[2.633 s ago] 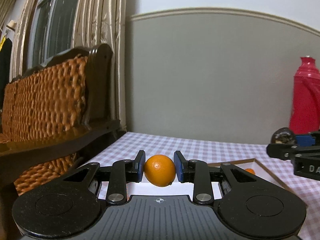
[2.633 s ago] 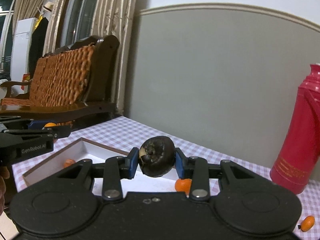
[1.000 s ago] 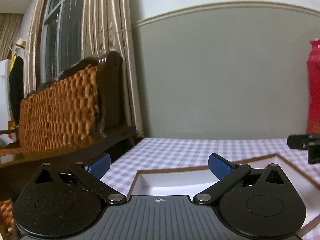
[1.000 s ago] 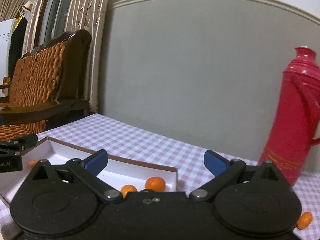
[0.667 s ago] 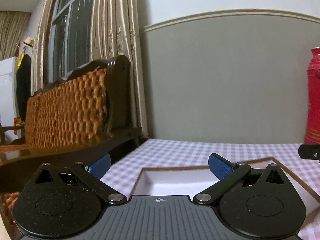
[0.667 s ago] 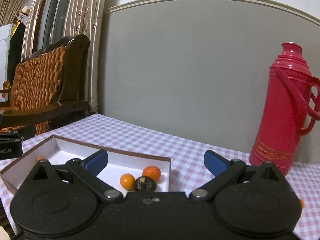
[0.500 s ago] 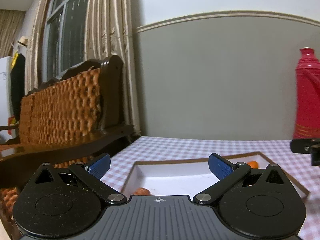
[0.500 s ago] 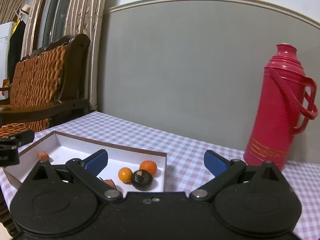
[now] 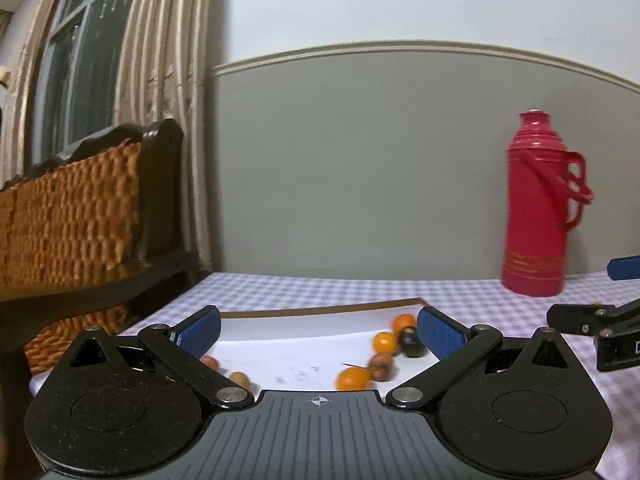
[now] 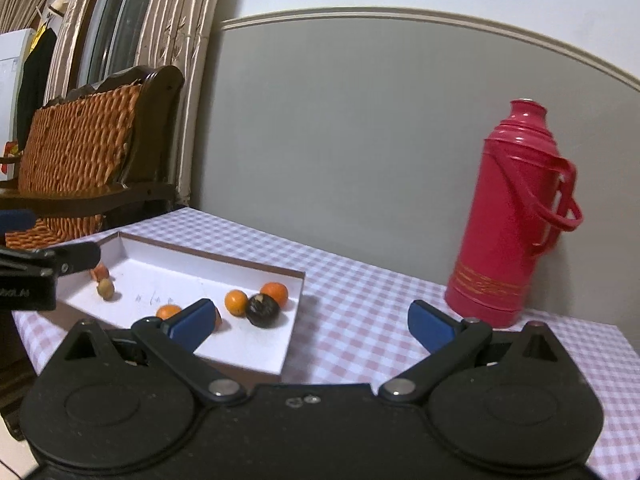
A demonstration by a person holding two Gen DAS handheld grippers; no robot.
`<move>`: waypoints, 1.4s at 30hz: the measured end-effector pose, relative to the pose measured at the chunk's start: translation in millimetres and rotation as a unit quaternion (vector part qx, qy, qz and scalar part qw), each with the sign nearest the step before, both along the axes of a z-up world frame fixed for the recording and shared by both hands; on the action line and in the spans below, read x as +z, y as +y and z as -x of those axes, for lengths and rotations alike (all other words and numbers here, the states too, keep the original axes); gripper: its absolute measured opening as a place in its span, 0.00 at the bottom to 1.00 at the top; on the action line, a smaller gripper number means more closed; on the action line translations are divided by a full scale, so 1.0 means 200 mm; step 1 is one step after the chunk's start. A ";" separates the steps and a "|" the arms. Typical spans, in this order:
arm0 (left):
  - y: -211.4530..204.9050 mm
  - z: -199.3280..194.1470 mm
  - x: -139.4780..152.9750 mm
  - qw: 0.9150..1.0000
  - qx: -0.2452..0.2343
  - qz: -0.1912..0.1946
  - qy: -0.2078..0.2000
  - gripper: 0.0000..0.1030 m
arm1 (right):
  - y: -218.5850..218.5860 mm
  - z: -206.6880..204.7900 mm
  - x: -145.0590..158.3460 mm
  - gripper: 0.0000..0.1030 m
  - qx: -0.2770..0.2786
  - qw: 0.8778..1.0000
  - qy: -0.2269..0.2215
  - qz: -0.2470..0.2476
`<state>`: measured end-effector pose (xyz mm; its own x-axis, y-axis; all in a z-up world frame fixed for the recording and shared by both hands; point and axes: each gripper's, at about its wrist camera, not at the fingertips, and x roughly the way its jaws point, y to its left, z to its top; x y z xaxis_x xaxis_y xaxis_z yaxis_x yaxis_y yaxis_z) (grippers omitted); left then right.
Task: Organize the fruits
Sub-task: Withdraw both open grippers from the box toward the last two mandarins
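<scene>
A shallow white box with a brown rim (image 10: 208,255) (image 9: 320,312) lies on the checked table and holds several fruits. Small oranges (image 10: 236,302) (image 10: 275,293) sit beside a dark round fruit (image 10: 263,311) (image 9: 411,343) near its right wall. More oranges (image 9: 383,341) (image 9: 353,378) and brownish fruits (image 9: 381,363) (image 10: 106,288) lie across the box floor. My left gripper (image 9: 318,330) is open and empty above the box's near side. My right gripper (image 10: 310,322) is open and empty, back from the box's right corner. Each gripper shows at the edge of the other's view.
A tall red thermos (image 10: 516,220) (image 9: 538,208) stands on the table by the grey wall, right of the box. A wicker-backed wooden bench (image 10: 80,148) and striped curtains (image 10: 168,48) stand to the left. The pink checked tablecloth (image 10: 380,312) runs between box and thermos.
The left gripper let go of its orange and the right its dark fruit; both now lie in the box. Both grippers opened and have pulled back, so more of the box shows.
</scene>
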<state>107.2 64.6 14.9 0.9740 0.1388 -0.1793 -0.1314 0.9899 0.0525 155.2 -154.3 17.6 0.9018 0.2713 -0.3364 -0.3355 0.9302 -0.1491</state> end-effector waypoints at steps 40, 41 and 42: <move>-0.96 -0.23 -0.16 0.986 -0.164 -0.022 0.033 1.00 | -0.91 0.16 -0.12 0.81 -0.151 0.988 0.025 -0.031; -0.97 -0.25 -0.17 0.986 -0.164 -0.020 0.037 0.95 | -0.92 0.13 -0.12 0.79 -0.152 0.987 0.027 -0.038; -0.99 -0.28 -0.18 0.985 -0.166 -0.020 0.042 0.87 | -0.93 0.10 -0.12 0.78 -0.154 0.987 0.029 -0.042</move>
